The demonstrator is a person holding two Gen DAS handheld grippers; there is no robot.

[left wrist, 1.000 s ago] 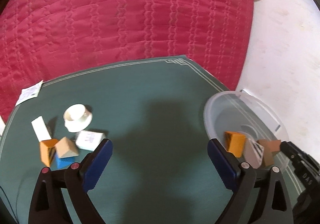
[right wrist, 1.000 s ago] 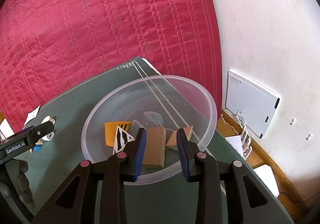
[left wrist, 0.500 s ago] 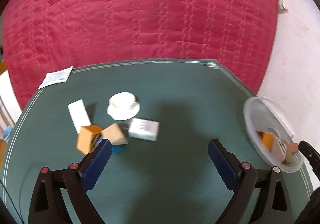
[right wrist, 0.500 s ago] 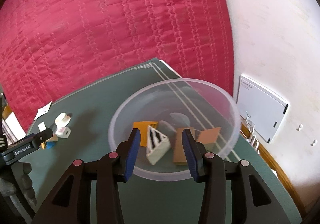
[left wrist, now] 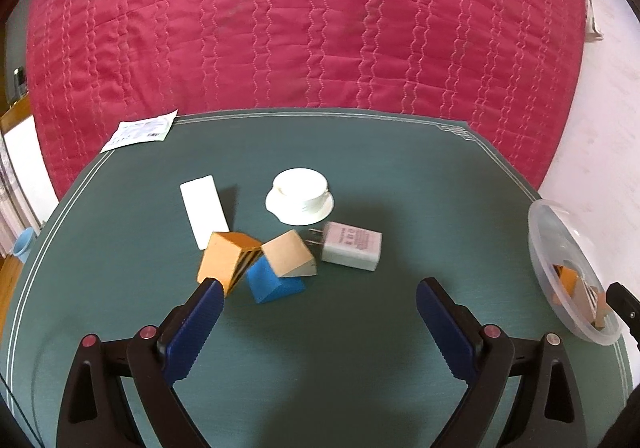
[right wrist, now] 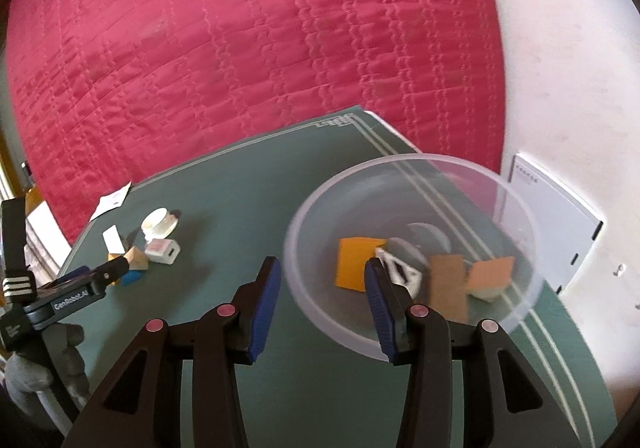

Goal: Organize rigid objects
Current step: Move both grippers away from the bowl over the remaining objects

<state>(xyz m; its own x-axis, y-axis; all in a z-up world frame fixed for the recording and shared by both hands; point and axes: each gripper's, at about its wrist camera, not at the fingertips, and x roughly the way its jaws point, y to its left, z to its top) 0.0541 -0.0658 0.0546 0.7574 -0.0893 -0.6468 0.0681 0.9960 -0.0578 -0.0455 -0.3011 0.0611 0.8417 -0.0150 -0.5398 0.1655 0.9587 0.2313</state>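
Left hand-held gripper (left wrist: 318, 302) wide open — empty, right hand-held gripper (right wrist: 322, 278) parted, empty

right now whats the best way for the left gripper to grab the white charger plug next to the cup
Take the white charger plug across its two long flat sides, from above, with the open left gripper. It lies flat on the green mat, prongs pointing toward the tan wedge block, so stay on the body's right half. The cup sits just behind, so probably approach from the near side.
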